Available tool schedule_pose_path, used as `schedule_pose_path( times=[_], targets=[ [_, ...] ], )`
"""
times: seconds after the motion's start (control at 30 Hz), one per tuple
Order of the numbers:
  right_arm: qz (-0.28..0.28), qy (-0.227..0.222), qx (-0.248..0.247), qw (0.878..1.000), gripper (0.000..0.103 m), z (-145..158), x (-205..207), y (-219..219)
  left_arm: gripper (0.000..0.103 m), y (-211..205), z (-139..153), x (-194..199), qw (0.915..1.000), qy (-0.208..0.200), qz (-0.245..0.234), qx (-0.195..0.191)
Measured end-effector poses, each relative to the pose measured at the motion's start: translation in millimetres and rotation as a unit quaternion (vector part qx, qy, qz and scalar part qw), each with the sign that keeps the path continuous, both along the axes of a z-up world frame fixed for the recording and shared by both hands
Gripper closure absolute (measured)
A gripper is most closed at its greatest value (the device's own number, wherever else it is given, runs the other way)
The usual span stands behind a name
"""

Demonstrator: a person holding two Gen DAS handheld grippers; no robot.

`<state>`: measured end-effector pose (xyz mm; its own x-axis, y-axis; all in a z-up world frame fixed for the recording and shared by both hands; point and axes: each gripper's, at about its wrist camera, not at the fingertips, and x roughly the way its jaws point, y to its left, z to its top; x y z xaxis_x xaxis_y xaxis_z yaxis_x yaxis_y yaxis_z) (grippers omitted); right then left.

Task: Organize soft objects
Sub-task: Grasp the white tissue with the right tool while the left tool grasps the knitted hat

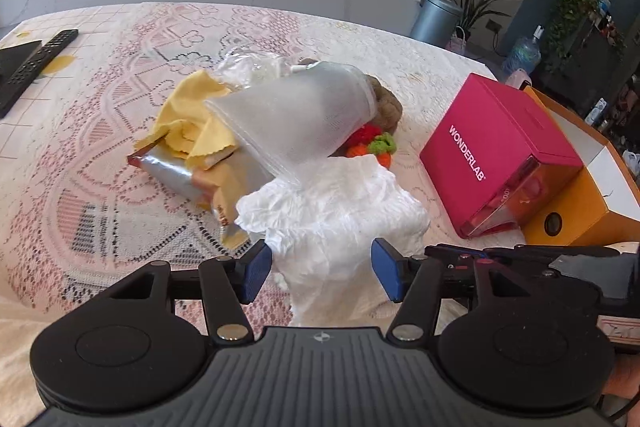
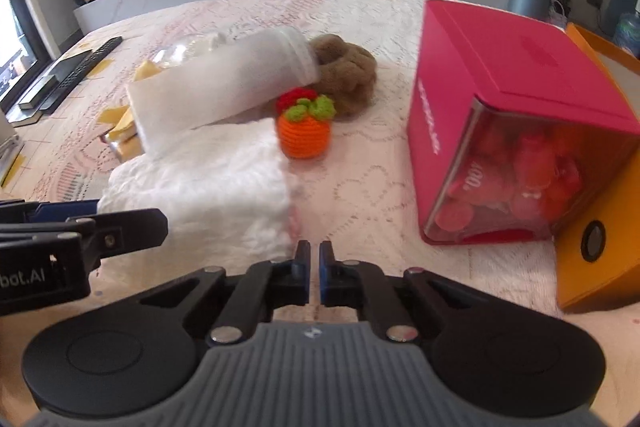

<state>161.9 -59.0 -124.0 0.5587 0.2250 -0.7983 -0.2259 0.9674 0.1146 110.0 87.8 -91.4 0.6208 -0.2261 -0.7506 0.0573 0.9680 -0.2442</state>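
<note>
blue pads point(image 1: 256, 277) of the left gripper point(image 1: 322, 273) are spread wide around a crumpled white cloth point(image 1: 332, 215) at the near table edge; light and limp, it is best pinched at a bunched fold. right gripper point(image 2: 314, 259) is seen clenched, empty.

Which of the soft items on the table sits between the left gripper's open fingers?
The crumpled white cloth, nearest the left gripper; the rolled white mesh bag, yellow cloth and crocheted orange toy lie farther off.

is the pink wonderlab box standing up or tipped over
Tipped over. The pink box rests at a slant against the orange box, its clear end facing the camera, and the WONDERLAB lettering runs sideways along its side.
</note>
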Motion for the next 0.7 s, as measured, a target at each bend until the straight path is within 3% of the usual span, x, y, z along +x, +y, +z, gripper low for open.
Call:
schedule_pose_path(
  times=[0.07,0.17,0.3,0.37,0.43,0.57,0.7],
  targets=[
    [0.000,-0.005,0.008,1.000,0.098,4,-2,-4,0.059,-4,-4,3,0.9999,0.008,-0.002,0.006],
    [0.002,-0.017,0.016,1.000,0.093,11,-6,-7,0.074,-6,-5,1,0.9999,0.005,-0.010,0.011],
    [0.000,-0.022,0.020,1.000,0.081,17,-8,-13,0.080,-9,-3,-4,0.9992,0.008,-0.037,-0.014],
    [-0.005,-0.022,0.026,0.999,0.080,21,-11,-19,0.083,-12,-3,-7,0.9978,0.014,-0.054,-0.034],
    [-0.011,-0.026,0.034,0.999,0.070,25,-14,-23,0.083,-18,-4,-11,0.9952,0.017,-0.080,-0.052],
    [-0.015,-0.029,0.038,0.999,0.057,29,-22,-27,0.083,-41,-6,-22,0.9928,0.011,-0.119,-0.010],
    [-0.019,-0.006,0.063,0.998,0.033,24,-23,-29,0.082,-37,-9,-21,0.9940,0.022,-0.104,-0.024]
  ],
)
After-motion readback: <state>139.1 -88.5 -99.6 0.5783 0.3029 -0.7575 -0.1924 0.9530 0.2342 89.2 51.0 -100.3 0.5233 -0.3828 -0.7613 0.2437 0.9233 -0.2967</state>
